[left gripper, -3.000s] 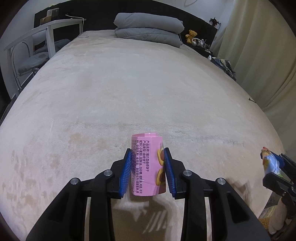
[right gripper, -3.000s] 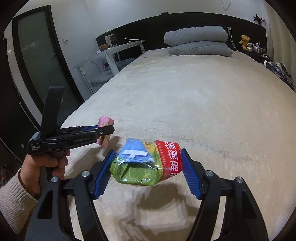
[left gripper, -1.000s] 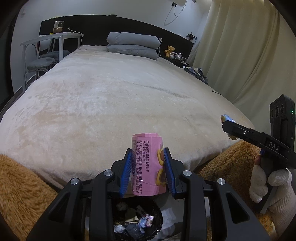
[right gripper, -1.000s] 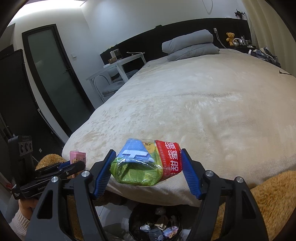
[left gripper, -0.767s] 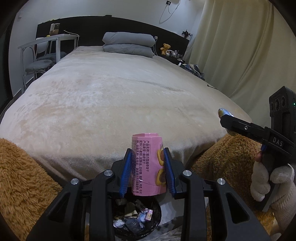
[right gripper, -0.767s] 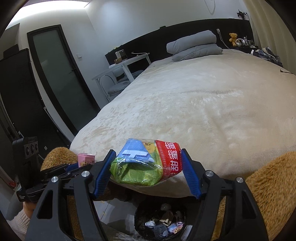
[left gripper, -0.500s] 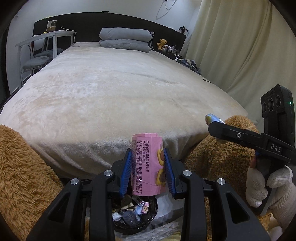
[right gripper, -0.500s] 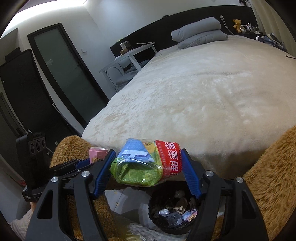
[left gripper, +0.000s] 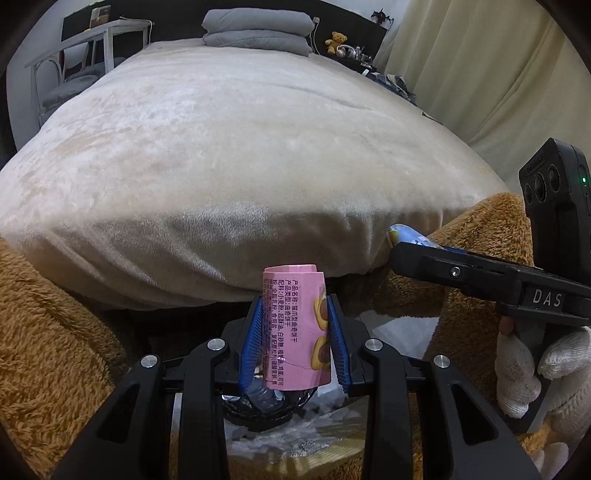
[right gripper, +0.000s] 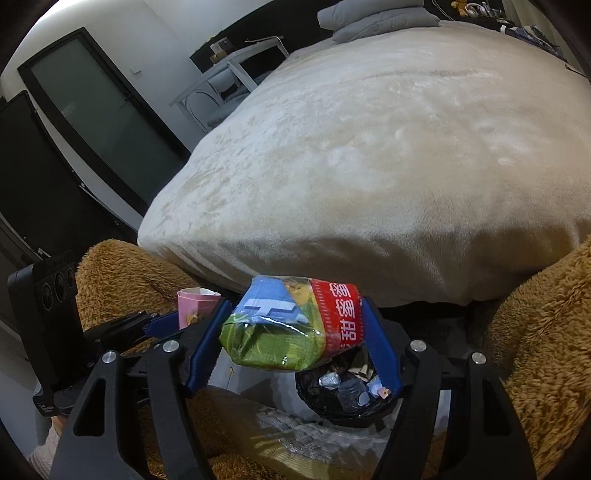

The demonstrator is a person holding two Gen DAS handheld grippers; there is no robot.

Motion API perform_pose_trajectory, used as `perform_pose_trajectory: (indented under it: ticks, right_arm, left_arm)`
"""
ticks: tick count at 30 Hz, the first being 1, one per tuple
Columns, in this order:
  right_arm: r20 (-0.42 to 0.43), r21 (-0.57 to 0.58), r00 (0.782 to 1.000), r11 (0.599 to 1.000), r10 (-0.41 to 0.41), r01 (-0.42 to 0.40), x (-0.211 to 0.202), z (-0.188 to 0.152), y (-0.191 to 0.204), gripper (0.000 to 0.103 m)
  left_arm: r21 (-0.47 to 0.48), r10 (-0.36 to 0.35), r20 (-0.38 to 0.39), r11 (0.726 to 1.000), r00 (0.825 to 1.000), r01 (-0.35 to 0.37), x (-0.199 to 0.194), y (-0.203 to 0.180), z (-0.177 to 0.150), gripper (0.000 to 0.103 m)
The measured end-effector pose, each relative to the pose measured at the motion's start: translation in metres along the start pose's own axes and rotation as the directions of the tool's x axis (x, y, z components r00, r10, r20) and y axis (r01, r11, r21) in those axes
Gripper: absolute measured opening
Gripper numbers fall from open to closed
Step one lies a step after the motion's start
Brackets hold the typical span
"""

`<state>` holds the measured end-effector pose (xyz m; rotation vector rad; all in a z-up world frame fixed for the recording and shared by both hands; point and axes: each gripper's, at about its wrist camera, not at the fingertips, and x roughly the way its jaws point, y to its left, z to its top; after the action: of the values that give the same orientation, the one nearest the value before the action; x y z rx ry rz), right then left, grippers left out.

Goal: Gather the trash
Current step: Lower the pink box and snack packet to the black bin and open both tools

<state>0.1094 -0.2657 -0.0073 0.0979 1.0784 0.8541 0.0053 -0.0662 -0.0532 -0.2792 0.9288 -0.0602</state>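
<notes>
My left gripper (left gripper: 295, 347) is shut on a pink snack carton (left gripper: 293, 325) with printed text, held upright. Directly below it stands a black trash bin (left gripper: 258, 410) lined with a dark bag and holding several wrappers. My right gripper (right gripper: 291, 339) is shut on a crumpled green, blue and red snack bag (right gripper: 291, 325), hanging above and left of the same trash bin (right gripper: 347, 395). The right gripper (left gripper: 402, 251) also shows from the side in the left wrist view, held by a white-gloved hand (left gripper: 532, 369). The left gripper with the pink carton (right gripper: 192, 299) appears at the left of the right wrist view.
A big bed (left gripper: 240, 147) with a cream blanket fills the background, its foot edge just beyond the bin. Brown fuzzy legs (left gripper: 48, 332) flank the bin on both sides. A white plastic sheet (right gripper: 295, 432) lies on the floor by the bin. Grey pillows (left gripper: 255, 27) lie far back.
Both grippers have sunk and tilted downward past the foot of the bed. The trash bin now sits larger and closer under them. Both grips are unchanged.
</notes>
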Motion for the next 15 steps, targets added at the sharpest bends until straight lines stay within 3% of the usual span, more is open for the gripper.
perform_pose_trajectory:
  ticks: [7,15]
  right_arm:
    - [-0.099,0.043,0.993,0.996,-0.07,0.075,0.022,-0.002,-0.017,0.07]
    - [-0.249,0.109,0.965,0.987,-0.089,0.119,0.064,-0.006,-0.033,0.07]
  left_arm:
    - [-0.087,-0.03,-0.133,0.996,0.991,0.019,0.036,0.017,-0.007,0.033]
    - [-0.181,-0.082,-0.211,0.982,0.974,0.043,0.061,0.034,-0.009,0.033]
